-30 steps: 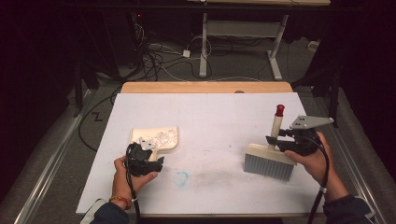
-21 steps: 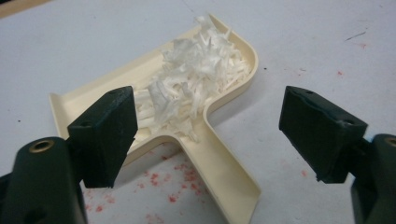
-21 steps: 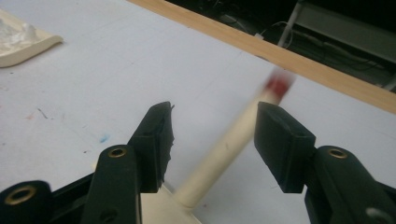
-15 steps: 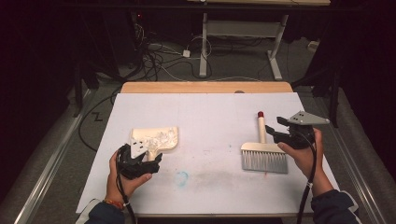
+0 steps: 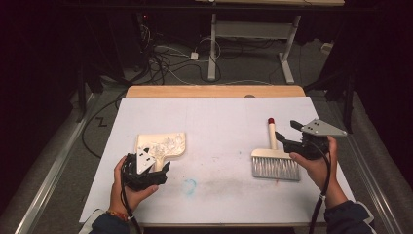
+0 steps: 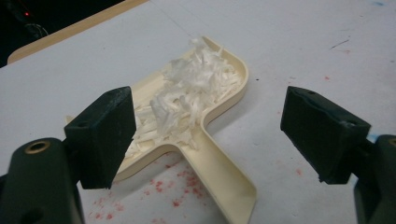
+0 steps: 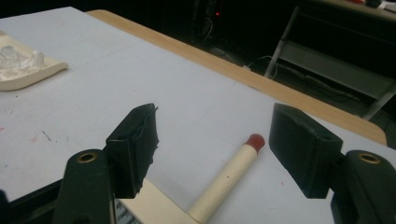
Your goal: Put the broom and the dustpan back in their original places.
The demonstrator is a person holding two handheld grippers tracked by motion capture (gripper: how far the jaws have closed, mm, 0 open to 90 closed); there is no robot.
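Note:
A cream dustpan (image 5: 163,145) full of white paper shreds (image 6: 187,98) lies flat at the table's left. Its handle (image 6: 219,172) points at my left gripper (image 5: 148,163), whose jaws have just been opening. That gripper (image 6: 210,126) is open, with the handle lying between and below the pads, untouched. At the right a brush (image 5: 275,165) lies flat, grey bristles toward the person. Its wooden handle (image 7: 229,182) has a red tip. My right gripper (image 5: 287,131) hovers over that handle. Its jaws have just been opening too, and the gripper (image 7: 217,140) stands open, clear of the wood.
A white sheet (image 5: 214,117) covers the table, with a bare wooden strip (image 5: 214,91) along its far edge. A blue smudge (image 5: 189,185) and a grey dusty smear mark the sheet between the two tools. Cables and desk legs lie on the floor beyond.
The brush stood upright in the right gripper, then was laid flat and let go. The left gripper released the dustpan handle and opened wide.

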